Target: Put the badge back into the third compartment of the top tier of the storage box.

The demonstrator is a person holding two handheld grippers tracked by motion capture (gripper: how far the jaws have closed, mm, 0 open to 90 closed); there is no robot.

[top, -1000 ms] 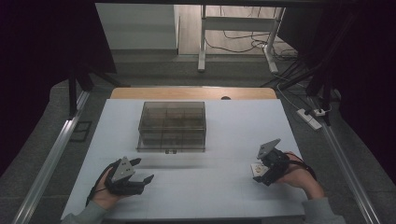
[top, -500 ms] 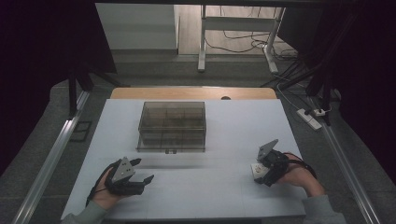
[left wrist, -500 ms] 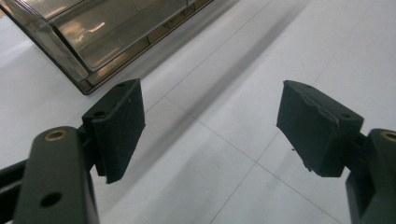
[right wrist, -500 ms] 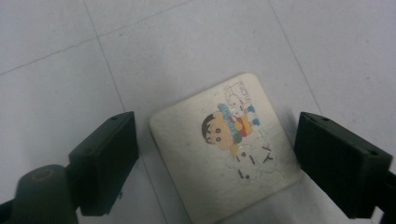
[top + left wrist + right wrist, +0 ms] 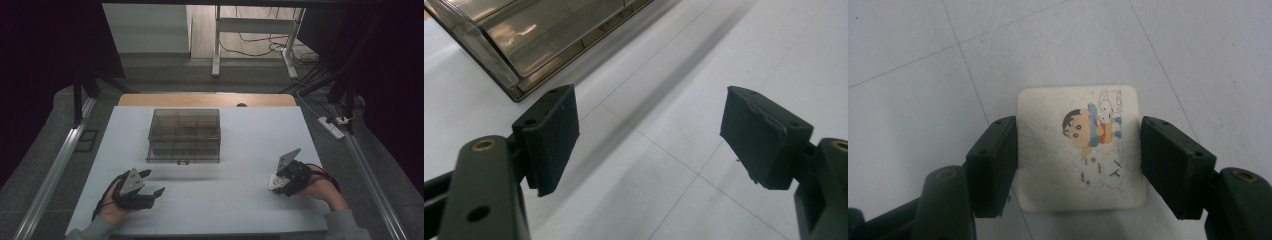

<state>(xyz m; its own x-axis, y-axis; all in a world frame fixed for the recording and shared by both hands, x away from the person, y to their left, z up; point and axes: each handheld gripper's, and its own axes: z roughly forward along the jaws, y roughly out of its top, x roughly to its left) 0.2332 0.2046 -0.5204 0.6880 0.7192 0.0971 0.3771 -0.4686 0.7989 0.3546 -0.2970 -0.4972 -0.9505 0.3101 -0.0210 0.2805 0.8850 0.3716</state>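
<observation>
The right gripper (image 5: 1075,165) points down at the table (image 5: 240,200), and its jaws, which have just been closing, now clamp the two side edges of a small white square card with a cartoon print (image 5: 1079,146), lying flat near the table's right front; taking it by the edges suits lifting so thin a piece. The left gripper (image 5: 649,135) rests at the left front with jaws spread and empty, aimed toward the clear compartment box (image 5: 184,135) mid-table, probably the card's destination.

white square, cartoon print

The white eraser (image 5: 1080,145) has a colourful cartoon kid printed on it; table (image 5: 240,200) pale grey-white.
</observation>
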